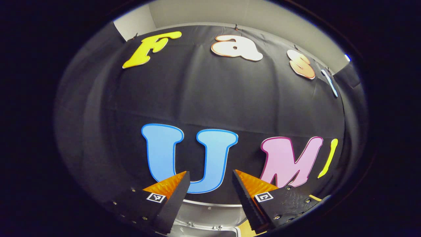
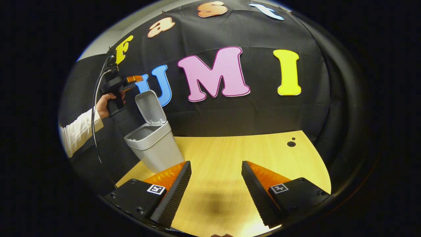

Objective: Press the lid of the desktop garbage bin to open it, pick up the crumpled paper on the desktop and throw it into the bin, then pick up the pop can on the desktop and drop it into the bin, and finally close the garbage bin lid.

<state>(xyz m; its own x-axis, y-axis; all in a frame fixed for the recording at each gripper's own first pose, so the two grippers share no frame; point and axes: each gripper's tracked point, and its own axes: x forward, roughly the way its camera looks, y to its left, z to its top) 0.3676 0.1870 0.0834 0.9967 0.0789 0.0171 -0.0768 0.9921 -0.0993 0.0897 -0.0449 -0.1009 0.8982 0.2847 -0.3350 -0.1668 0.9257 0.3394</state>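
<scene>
Wooden desk [image 2: 250, 154]: pale grain, smooth, a dark round hole near its far right edge. I see no paper ball or can on the stretch of desk in the right gripper view, so I judge both are already in the bin and closing the lid is the step in hand.

Bin [image 2: 158, 148]: grey plastic, tapered body, standing at the desk's left end. Its lid [image 2: 150, 107] is tipped up on the rear hinge, mouth open.

Left gripper [image 2: 133, 79]: held in a hand [image 2: 104, 104] above and just behind the raised lid. In its own view its fingers [image 1: 176, 194] stand apart over the bin's rim, holding nothing. To close well I would come over the lid's top edge and push it forward and down until it latches.

Right gripper [image 2: 215, 184]: fingers apart, empty, low over bare desk, with ridged pads.
</scene>
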